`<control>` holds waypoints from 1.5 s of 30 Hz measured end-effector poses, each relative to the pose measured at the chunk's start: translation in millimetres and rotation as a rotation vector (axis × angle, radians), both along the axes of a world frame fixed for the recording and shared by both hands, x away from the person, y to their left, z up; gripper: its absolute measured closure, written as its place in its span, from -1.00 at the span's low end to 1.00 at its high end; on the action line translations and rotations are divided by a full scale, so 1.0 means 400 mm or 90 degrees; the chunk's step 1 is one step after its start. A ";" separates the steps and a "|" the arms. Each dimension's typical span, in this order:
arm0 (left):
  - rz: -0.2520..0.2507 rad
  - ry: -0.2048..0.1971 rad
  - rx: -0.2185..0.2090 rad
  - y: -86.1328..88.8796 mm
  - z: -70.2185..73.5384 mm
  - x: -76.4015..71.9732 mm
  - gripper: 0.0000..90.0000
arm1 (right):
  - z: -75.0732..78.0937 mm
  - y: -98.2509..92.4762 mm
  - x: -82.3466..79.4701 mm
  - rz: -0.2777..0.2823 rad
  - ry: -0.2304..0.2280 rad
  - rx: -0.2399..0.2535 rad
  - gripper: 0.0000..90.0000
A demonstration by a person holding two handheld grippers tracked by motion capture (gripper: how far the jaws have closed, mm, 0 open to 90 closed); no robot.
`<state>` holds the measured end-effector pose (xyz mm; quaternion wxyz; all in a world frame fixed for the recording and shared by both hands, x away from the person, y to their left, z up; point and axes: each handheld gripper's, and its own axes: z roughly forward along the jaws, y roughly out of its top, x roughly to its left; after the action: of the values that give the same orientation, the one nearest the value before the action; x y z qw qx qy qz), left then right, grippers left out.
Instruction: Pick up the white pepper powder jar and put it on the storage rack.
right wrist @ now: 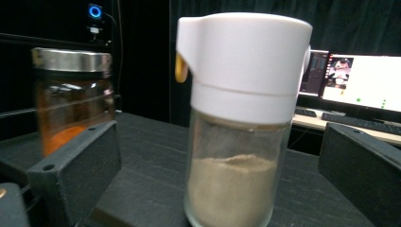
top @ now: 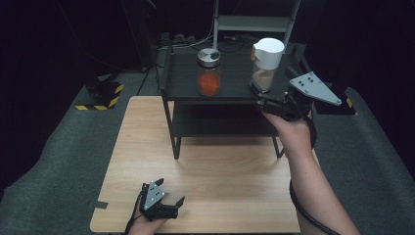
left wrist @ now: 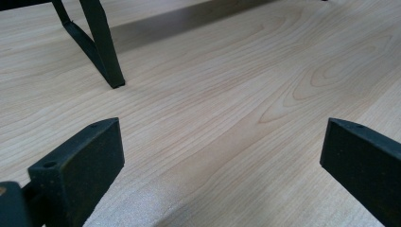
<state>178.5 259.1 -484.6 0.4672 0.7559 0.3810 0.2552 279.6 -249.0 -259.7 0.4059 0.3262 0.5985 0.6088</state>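
The right gripper (top: 262, 98) stands wide open around the white-capped shaker (right wrist: 239, 123) on the black shelf (top: 235, 73), pads apparently clear. Drawing back crookedly could tip it. The left gripper (top: 164, 203) rests open on the table (top: 220, 166).

The left gripper (top: 169, 203) rests low at the near edge, held by the left hand (top: 147, 224), its jaws spread wide with nothing between them. The right forearm reaches forward and up; the right hand (top: 291, 128) holds the right gripper (top: 258, 93) level, its jaws wide apart, pressing on nothing.
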 end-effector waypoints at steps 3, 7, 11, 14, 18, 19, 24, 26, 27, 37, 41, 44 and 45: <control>0.001 0.000 0.000 -0.001 0.000 -0.001 -0.99 | -0.012 -0.005 -0.016 0.007 -0.005 -0.001 -1.00; 0.000 -0.002 0.004 -0.002 0.000 -0.001 -0.99 | -0.028 -0.010 -0.037 0.011 -0.010 -0.006 -1.00; 0.000 -0.002 0.006 -0.003 0.001 0.000 -0.99 | -0.040 -0.016 -0.051 0.014 -0.011 -0.008 -1.00; 0.001 -0.002 0.006 -0.003 0.001 -0.001 -0.99 | -0.054 -0.025 -0.066 0.018 -0.012 -0.015 -1.00; 0.000 -0.002 0.007 -0.004 0.001 -0.001 -0.99 | -0.066 -0.031 -0.077 0.024 -0.010 -0.014 -1.00; -0.001 -0.002 0.008 -0.003 0.001 -0.001 -0.99 | -0.070 -0.032 -0.080 0.025 -0.011 -0.019 -1.00; -0.001 -0.003 0.009 -0.004 0.002 -0.001 -0.99 | -0.089 -0.036 -0.090 0.030 -0.005 -0.022 -1.00; -0.001 -0.003 0.009 -0.004 0.002 -0.001 -0.99 | -0.093 -0.036 -0.092 0.030 -0.004 -0.022 -1.00; -0.002 -0.003 0.010 -0.004 0.002 -0.001 -0.99 | -0.098 -0.038 -0.093 0.031 -0.004 -0.021 -1.00; -0.004 -0.004 0.013 -0.005 0.002 -0.001 -0.99 | -0.148 -0.051 -0.114 0.041 0.007 -0.033 -1.00; -0.004 -0.005 0.016 -0.007 0.003 -0.001 -0.98 | -0.174 -0.057 -0.126 0.045 0.009 -0.036 -1.00; -0.004 -0.006 0.017 -0.007 0.003 -0.002 -0.98 | -0.198 -0.060 -0.135 0.049 0.016 -0.041 -1.00; -0.005 -0.007 0.018 -0.008 0.002 -0.002 -0.98 | -0.205 -0.061 -0.138 0.051 0.019 -0.044 -1.00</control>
<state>177.7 256.1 -483.6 0.4595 0.7624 0.3723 0.2627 224.5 -273.5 -341.7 0.3831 0.2969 0.6376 0.5988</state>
